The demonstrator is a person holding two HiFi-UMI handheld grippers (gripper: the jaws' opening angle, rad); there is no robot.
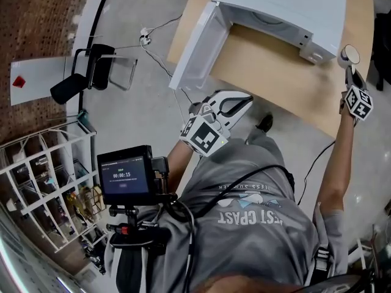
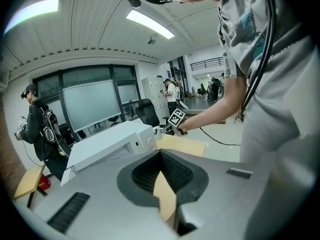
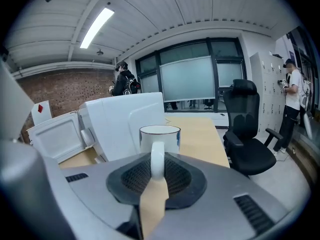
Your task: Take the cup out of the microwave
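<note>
Head view: the white microwave (image 1: pixel 287 5) sits at the top of the frame on the desk (image 1: pixel 269 72), its door (image 1: pixel 192 47) swung open to the left. At the far right, the right gripper (image 1: pixel 349 69) holds the cup (image 1: pixel 350 55) outside the oven, just off its front right corner. The left gripper (image 1: pixel 238 102) hangs mid-frame, empty.

Left gripper view: the left gripper (image 2: pixel 160 154) has its jaws together at the tips, nothing between them, with the microwave (image 2: pixel 107 141) beyond.

Right gripper view: the right gripper (image 3: pixel 157 166) has its jaws clamped on the handle of the upright white cup (image 3: pixel 160 136), centre frame, with the microwave (image 3: pixel 125 124) behind and the desk (image 3: pixel 197 139) stretching right.
</note>
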